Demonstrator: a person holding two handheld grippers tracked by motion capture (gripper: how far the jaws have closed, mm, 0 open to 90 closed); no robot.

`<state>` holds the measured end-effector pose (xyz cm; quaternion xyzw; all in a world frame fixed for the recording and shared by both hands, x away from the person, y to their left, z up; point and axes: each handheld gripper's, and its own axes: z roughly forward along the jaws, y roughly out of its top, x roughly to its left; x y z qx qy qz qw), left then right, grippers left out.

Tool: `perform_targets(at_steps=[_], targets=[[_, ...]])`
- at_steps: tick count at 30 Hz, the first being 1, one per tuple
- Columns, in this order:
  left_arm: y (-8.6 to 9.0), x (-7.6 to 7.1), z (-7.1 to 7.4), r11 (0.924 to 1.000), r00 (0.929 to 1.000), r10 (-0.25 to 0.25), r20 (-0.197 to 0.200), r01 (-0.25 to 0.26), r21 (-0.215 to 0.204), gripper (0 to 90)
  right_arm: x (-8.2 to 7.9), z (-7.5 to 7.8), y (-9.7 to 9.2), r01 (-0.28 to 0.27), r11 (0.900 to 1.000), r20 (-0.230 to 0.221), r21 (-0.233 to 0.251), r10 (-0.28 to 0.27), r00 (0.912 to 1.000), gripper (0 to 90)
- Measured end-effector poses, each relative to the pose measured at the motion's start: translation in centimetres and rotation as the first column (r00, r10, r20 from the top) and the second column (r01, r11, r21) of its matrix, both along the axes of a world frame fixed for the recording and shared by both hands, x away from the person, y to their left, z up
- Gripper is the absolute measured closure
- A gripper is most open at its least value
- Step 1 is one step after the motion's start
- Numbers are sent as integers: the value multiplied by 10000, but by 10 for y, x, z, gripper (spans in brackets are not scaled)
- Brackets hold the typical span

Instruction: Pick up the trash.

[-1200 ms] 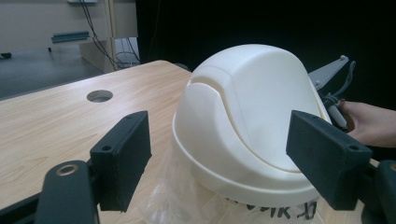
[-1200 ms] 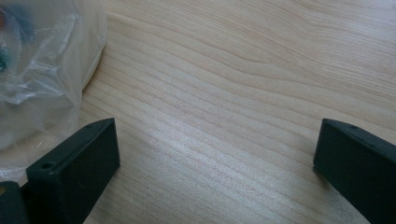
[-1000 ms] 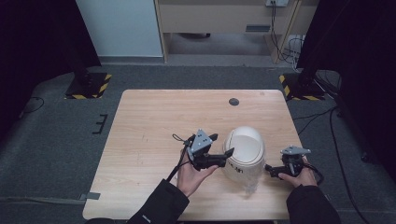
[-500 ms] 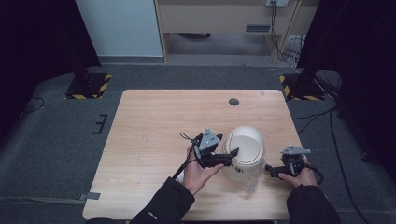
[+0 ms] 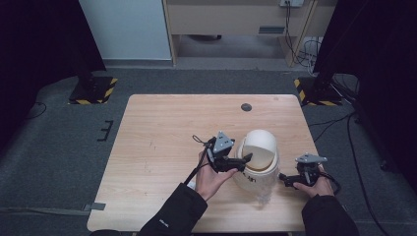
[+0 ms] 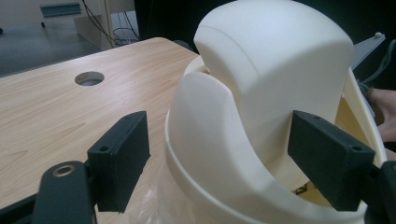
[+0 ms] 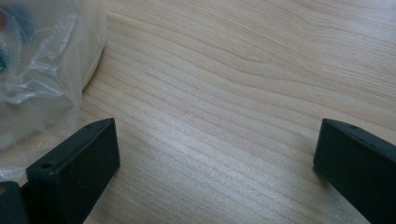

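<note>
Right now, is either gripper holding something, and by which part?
Nothing is held. The left gripper stands open around the cream plastic swing-lid bin; the right gripper is open.

The counter point(image 5: 162, 147) is a light wood-grain top with rounded corners, occupying the centre of the high view. A round cable hole point(image 5: 246, 107) sits near its upper edge. A white domed bin point(image 5: 258, 160) with a clear plastic liner point(image 5: 263, 195) stands at lower right of centre.

Left gripper point(image 5: 244, 160) pointing toward 3 o'clock, jaws just opening wider, standing wide apart. Right gripper point(image 5: 283, 180) pointing toward 9 o'clock, low, jaws also wide apart, nothing between.
</note>
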<state>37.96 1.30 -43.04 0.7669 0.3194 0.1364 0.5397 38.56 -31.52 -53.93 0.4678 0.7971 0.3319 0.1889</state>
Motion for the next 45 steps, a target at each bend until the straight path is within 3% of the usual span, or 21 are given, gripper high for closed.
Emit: perform_targets(at_steps=[7, 14, 24, 35, 40, 45], targets=[[-3, 1, -2, 9998, 9999, -76, -82, 77, 166, 199, 0, 0, 0, 13, 10000, -18, 16, -13, 10000, 7], [-8, 1, -4, 9960, 9999, -53, -112, 63, 890, 208, 0, 0, 0, 5, 10000, -6, 7, -5, 10000, 7], [-16, 2, -5, 9936, 9998, 7, -199, 16, 1133, 206, 0, 0, 0, 12, 10000, -18, 14, -12, 10000, 7], [-12, -3, 1, 9942, 9999, -130, 24, 127, 1065, 213, 0, 0, 0, 2, 10000, -2, 3, -2, 10000, 7], [-1, -11, 8, 9930, 9995, -263, 201, 238, 1154, 213, 0, 0, 0, 4, 10000, -6, 9, -4, 10000, 7], [16, -20, 16, 9961, 9988, -278, 403, 243, 843, 213, 0, 0, 0, 4, 10000, -6, 9, -4, 10000, 7]])
